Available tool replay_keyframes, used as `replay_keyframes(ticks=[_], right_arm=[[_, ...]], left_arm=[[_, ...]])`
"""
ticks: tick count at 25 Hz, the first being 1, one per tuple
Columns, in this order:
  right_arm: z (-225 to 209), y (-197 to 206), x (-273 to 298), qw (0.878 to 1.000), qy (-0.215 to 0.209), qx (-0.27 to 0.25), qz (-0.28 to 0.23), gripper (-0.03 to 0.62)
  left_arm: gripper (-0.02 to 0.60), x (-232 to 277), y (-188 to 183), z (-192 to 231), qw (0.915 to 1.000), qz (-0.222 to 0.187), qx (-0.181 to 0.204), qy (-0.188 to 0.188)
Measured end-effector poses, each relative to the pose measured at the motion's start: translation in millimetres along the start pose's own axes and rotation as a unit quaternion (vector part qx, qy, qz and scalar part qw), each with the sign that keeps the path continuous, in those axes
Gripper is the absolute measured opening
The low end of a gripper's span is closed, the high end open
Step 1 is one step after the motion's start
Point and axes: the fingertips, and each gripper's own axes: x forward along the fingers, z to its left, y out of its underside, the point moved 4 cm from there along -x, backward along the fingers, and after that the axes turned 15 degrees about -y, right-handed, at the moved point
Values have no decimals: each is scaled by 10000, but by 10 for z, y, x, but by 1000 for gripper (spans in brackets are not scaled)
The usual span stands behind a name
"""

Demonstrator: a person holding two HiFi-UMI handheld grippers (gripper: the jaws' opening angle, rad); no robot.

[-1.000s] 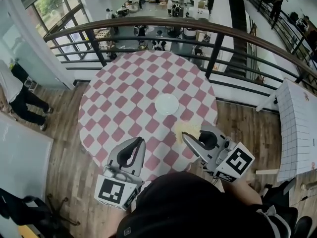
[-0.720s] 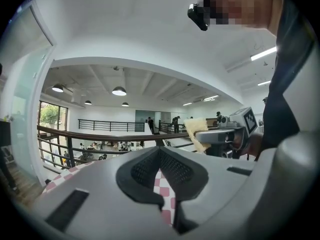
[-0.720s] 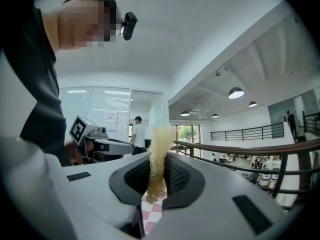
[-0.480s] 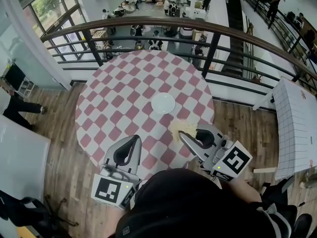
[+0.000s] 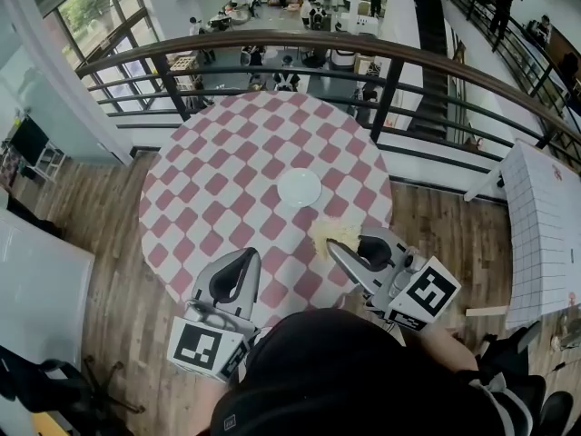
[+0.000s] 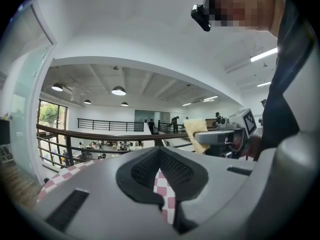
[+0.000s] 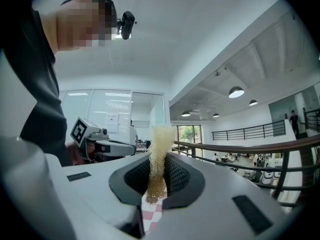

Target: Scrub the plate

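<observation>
A small white plate (image 5: pixel 300 187) lies right of centre on a round table (image 5: pixel 209 153) covered with a red-and-white checked cloth. My right gripper (image 5: pixel 334 246) hovers over the table's near right edge. It is shut on a yellow mesh sponge (image 5: pixel 334 233), which stands up between the jaws (image 7: pixel 159 149). The plate is a short way beyond the sponge and apart from it. My left gripper (image 5: pixel 249 255) is held over the near edge to the left, shut with nothing between its pads (image 6: pixel 172 171). From the left gripper view, the right gripper and its sponge (image 6: pixel 196 131) show at the right.
A dark curved railing (image 5: pixel 390 80) runs just behind the table, with a lower floor beyond it. A white gridded table (image 5: pixel 545 234) stands at the right. Around the table is wooden flooring (image 5: pixel 109 271), with a black chair base (image 5: pixel 82 384) at the lower left.
The head view shifted slightly. A person standing on the floor at the left has walked out of view. Both grippers stay in about the same place near the table's front edge.
</observation>
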Motion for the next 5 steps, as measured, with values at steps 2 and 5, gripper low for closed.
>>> replay_keyframes(ticks=[2,5], right_arm=[[-1,15,-5,10000,5,34,-4,43],[4,40,-9,10000,4,93,-12,43]], left_arm=[[6,-4,26,4,10000,59,45,17],[6,-13,76,18,9997,175,145,47]])
